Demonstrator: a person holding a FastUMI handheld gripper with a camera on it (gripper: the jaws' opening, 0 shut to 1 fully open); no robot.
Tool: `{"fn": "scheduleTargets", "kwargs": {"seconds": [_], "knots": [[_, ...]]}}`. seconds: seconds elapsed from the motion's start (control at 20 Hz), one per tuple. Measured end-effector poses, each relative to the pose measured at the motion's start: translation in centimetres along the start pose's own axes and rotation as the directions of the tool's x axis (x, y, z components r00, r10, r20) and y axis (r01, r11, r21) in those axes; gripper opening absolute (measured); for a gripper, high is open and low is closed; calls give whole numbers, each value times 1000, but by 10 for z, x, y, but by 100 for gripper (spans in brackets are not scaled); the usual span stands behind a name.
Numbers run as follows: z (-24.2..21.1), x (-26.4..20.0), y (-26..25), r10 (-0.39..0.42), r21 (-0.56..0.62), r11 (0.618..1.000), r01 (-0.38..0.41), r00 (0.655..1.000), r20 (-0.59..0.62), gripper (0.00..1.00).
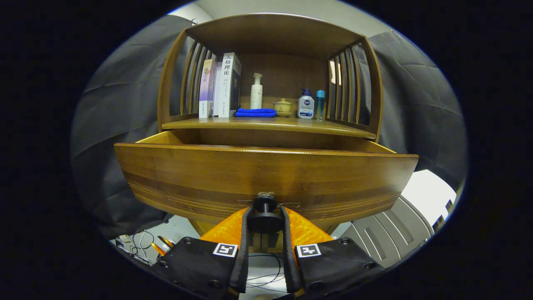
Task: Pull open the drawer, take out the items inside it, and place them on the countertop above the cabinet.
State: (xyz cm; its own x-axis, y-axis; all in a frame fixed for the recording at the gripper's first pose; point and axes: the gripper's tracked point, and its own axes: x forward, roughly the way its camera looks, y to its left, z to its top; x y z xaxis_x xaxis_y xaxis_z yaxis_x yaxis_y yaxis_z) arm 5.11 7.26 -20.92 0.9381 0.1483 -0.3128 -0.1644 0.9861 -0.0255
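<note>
The tongs [265,223] are pointing level and straight at the drawer [266,179], clenching its dark round knob [265,212] from both sides. The drawer front is standing pulled out just ahead of them, its inside hidden behind the front panel. Beyond and above, the tabletop [270,124] is carrying books [220,85], a folded blue cloth [255,112] and bottles [306,104].

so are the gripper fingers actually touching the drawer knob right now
Touching. In the gripper view both fingers press against the sides of the drawer knob, with no gap on either side. The drawer stands pulled out.
</note>
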Motion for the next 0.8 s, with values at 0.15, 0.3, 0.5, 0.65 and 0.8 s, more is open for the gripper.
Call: {"fn": "scheduleTargets", "kwargs": {"seconds": [0.15, 0.3, 0.5, 0.65, 0.8], "knots": [[-4, -15, 5, 12, 1, 1000, -12, 1000, 9, 37], [-10, -26, 8, 18, -10, 1000, -18, 1000, -6, 38], [-16, -36, 13, 22, 4, 1000, -22, 1000, -22, 38], [-16, -38, 15, 35, -28, 999, -36, 999, -23, 37], [-8, -47, 15, 57, -40, 998, -57, 998, -5, 47]]}}
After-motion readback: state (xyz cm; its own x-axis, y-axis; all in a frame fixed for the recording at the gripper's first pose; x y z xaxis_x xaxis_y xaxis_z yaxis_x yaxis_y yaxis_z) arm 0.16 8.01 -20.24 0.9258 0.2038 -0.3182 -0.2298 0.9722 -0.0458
